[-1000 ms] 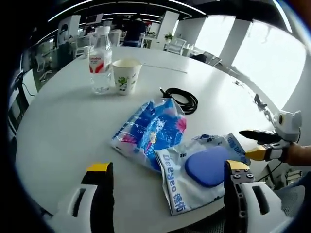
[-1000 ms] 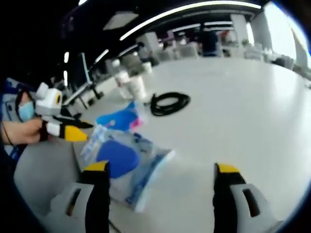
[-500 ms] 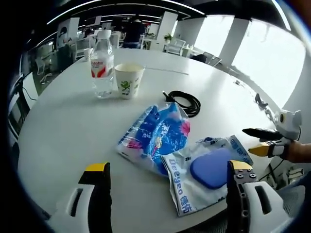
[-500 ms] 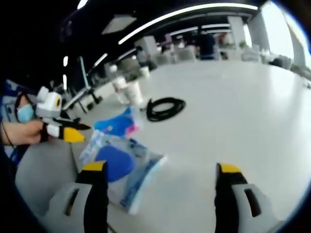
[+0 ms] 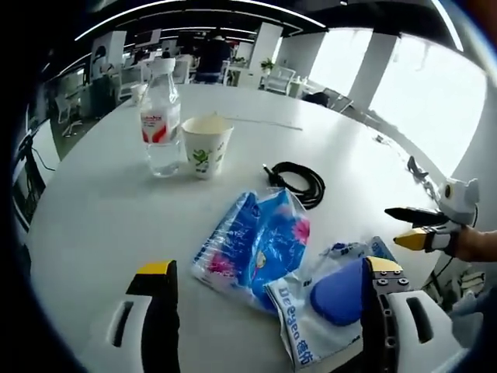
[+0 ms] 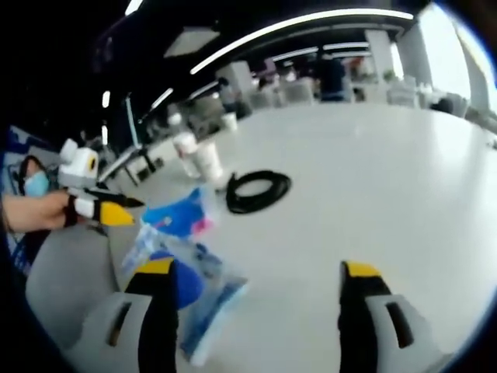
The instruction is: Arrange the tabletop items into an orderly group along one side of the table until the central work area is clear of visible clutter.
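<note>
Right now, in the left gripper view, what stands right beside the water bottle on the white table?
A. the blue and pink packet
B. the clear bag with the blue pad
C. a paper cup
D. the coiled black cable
C: the paper cup stands upright next to the water bottle, while the coiled black cable and both packets lie apart, nearer the camera.

Clear plastic packet (image 5: pixel 330 311) holding a blue pad: blue lettering along its near edge, apparently "Deeyeo" followed by Chinese characters, seen upside down and too curved to confirm. Water bottle (image 5: pixel 160 109): red-and-white label, print illegible; paper cup (image 5: pixel 206 145): green motif, no legible words.
</note>
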